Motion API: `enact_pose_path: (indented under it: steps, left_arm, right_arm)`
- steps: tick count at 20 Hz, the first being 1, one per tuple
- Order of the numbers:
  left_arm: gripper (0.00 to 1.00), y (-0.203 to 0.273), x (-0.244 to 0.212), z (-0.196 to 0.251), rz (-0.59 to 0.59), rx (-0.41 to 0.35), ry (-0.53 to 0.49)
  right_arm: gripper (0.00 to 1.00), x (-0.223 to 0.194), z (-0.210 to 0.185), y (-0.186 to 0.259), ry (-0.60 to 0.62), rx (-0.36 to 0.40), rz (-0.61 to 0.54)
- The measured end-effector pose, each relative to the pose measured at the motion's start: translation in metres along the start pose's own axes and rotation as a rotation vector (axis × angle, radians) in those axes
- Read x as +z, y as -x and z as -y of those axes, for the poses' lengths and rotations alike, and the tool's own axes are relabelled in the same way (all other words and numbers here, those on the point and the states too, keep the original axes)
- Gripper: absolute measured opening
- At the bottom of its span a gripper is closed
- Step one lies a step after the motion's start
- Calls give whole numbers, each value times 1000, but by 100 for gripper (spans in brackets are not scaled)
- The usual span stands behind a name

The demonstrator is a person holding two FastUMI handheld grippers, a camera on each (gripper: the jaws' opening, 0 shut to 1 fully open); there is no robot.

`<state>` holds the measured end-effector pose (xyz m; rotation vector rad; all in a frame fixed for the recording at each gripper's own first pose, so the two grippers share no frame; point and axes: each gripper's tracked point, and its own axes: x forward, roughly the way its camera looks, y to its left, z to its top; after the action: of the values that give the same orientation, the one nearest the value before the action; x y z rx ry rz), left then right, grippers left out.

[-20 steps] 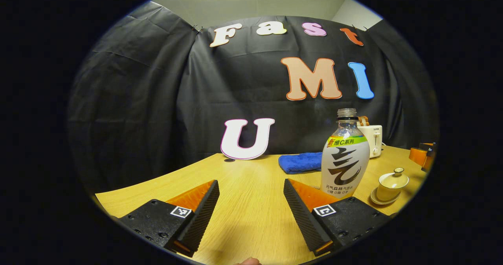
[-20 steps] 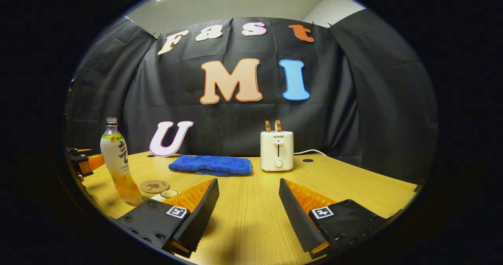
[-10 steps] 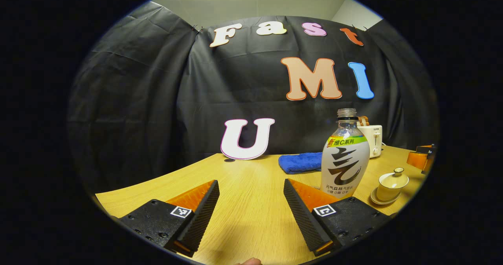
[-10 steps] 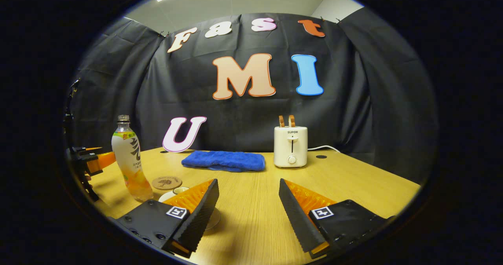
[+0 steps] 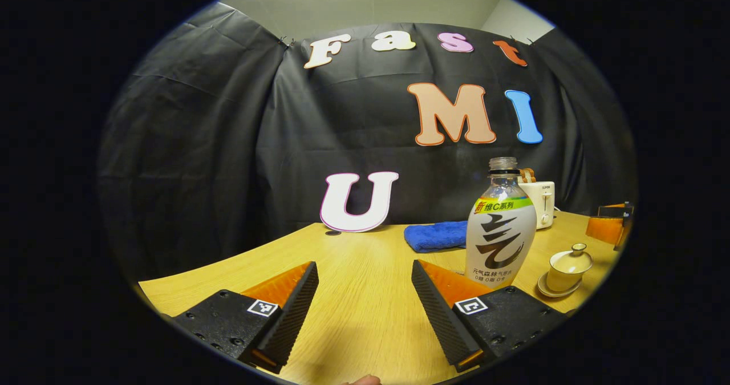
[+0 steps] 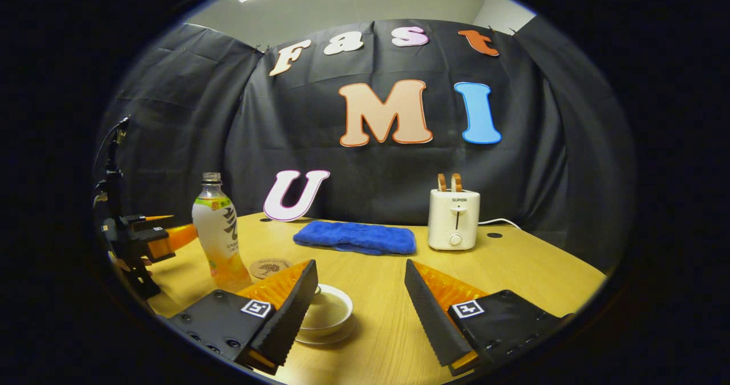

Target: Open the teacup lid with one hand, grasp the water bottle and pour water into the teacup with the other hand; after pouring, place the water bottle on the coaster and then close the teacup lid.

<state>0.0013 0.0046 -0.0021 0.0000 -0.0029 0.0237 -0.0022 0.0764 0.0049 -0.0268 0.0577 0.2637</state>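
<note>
My left gripper [image 5: 365, 294] hovers over the wooden bench [image 5: 365, 259], fingers spread and empty, the clear labelled plastic water bottle [image 5: 501, 225] upright just right. My right gripper [image 6: 360, 291], likewise spread, flanks the lidded cream ceramic teacup [image 6: 325, 312], apparently untouched.

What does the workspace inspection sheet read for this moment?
Surface: wooden table, level.
Job's things: water bottle upright, uncapped; teacup lidded on its saucer; coaster bare, beside the bottle.
Clutter: blue towel; toaster holding toast.
Grippers: left gripper jaws apart, holding nothing; right gripper jaws apart, teacup beside one jaw.
Cables: toaster cord on the table.
Surroundings: black cloth wall.
</note>
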Motion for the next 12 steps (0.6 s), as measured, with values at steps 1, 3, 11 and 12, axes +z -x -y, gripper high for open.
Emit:
enact_pose_path:
  steps: [1, 3, 11, 12]
  left_arm:
    - [96, 0, 0, 0, 0, 0, 0]
    - [96, 1, 1, 0, 0, 0, 2]
    - [96, 0, 0, 0, 0, -1, 3]
    - [96, 0, 0, 0, -1, -1, 3]
  right_arm:
    - [94, -1, -7, -2, 3, 20, -11]
    - [98, -4, -17, -5, 7, 48, -25]
    - [85, -23, -36, -13, 29, 90, -99]
    - [83, -24, -38, -12, 32, 94, -100]
